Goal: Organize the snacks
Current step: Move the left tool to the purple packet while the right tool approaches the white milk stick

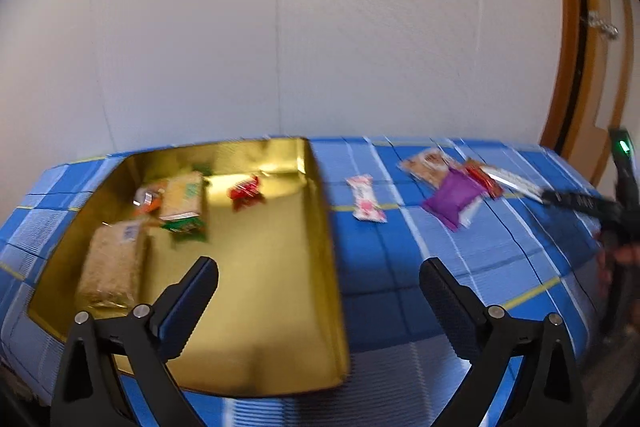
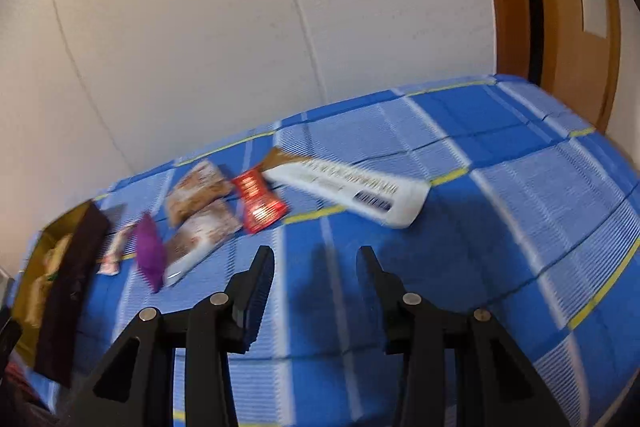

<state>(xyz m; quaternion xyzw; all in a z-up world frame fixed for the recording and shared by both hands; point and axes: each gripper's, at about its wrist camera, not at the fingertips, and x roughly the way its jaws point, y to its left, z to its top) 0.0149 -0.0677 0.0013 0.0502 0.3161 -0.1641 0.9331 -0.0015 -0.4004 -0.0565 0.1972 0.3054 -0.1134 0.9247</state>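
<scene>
- At the bottom of the left wrist view, the left gripper [image 1: 319, 277] hangs with jaws spread wide and nothing between them, one finger over the gold tray [image 1: 280, 327], the other over the blue checked cloth [image 1: 400, 267].
- The gold tray fills the left half of that view. It holds two tan cracker packs [image 1: 112, 267] [image 1: 182, 195], a green-edged packet [image 1: 186, 227] and a small red wrapper [image 1: 246, 193].
- Right of the tray, on the cloth and apart from it, lies a pink-and-white candy [image 1: 366, 203].
- Further right sits a loose cluster: a purple packet [image 1: 452, 199], a brown cookie pack [image 1: 430, 165], a red snack packet [image 1: 484, 181] and a long white bar [image 1: 516, 183], several overlapping or touching.
- At the right edge of the left view the right gripper [image 1: 576, 203] shows, blurred, with a hand [image 1: 624, 255] behind it.
- At the bottom centre of the right wrist view, the right gripper [image 2: 316, 259] has its jaws partly apart and empty, above bare cloth [image 2: 520, 187].
- Above it lie the long white bar [image 2: 352, 191], red snack packet [image 2: 258, 205], two cookie packs [image 2: 200, 211] and purple packet [image 2: 150, 253]; the tray [image 2: 40, 267] is at the far left edge.
</scene>
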